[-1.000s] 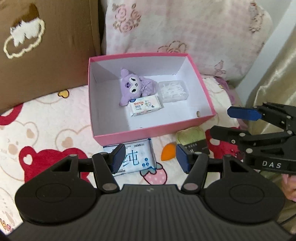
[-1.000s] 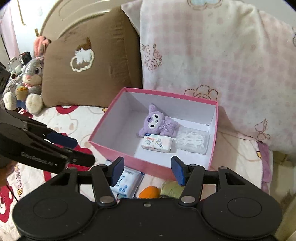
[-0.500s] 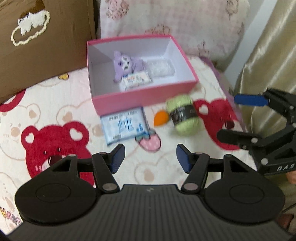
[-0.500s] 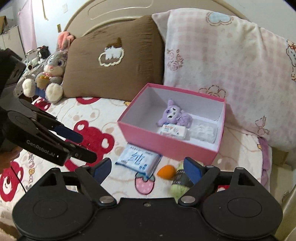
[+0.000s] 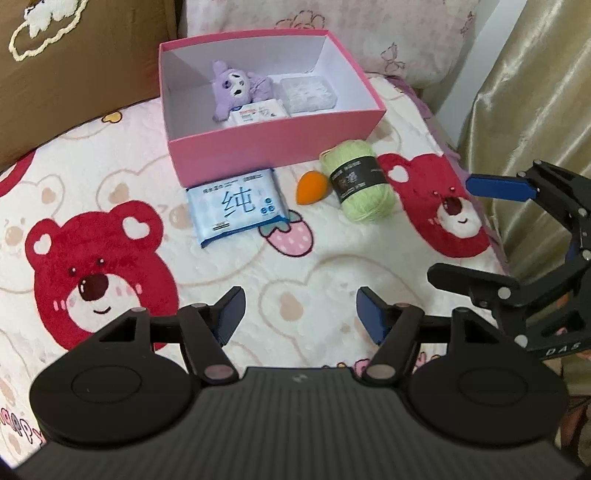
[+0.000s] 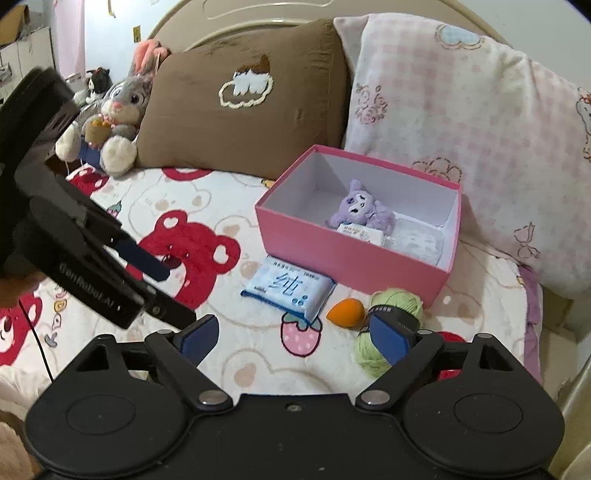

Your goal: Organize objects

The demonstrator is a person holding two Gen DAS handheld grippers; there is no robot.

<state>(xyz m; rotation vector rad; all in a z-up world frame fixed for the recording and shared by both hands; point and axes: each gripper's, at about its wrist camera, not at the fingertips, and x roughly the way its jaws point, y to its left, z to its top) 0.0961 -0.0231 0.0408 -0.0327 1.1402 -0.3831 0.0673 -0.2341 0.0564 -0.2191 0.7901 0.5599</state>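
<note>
Both grippers spread wide, holding nothing.
Left gripper (image 5: 299, 310) hovers, pads apart, pointing 12 o'clock. Right gripper (image 6: 295, 336) sits at its 3 o'clock, jaws gaping, angled toward 10 o'clock.

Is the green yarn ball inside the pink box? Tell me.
No, the green yarn ball lies on the blanket outside the pink box, beside its front wall.

Brown pillow (image 6: 243, 110) with a stitched cloud propped against the headboard (image 6: 236, 18), pink checked pillow (image 6: 461, 122) beside it, grey plush rabbit (image 6: 114, 122) at the brown pillow's left, bear-print bedspread (image 5: 110, 236), gold curtain (image 5: 535, 92) at the bedside
</note>
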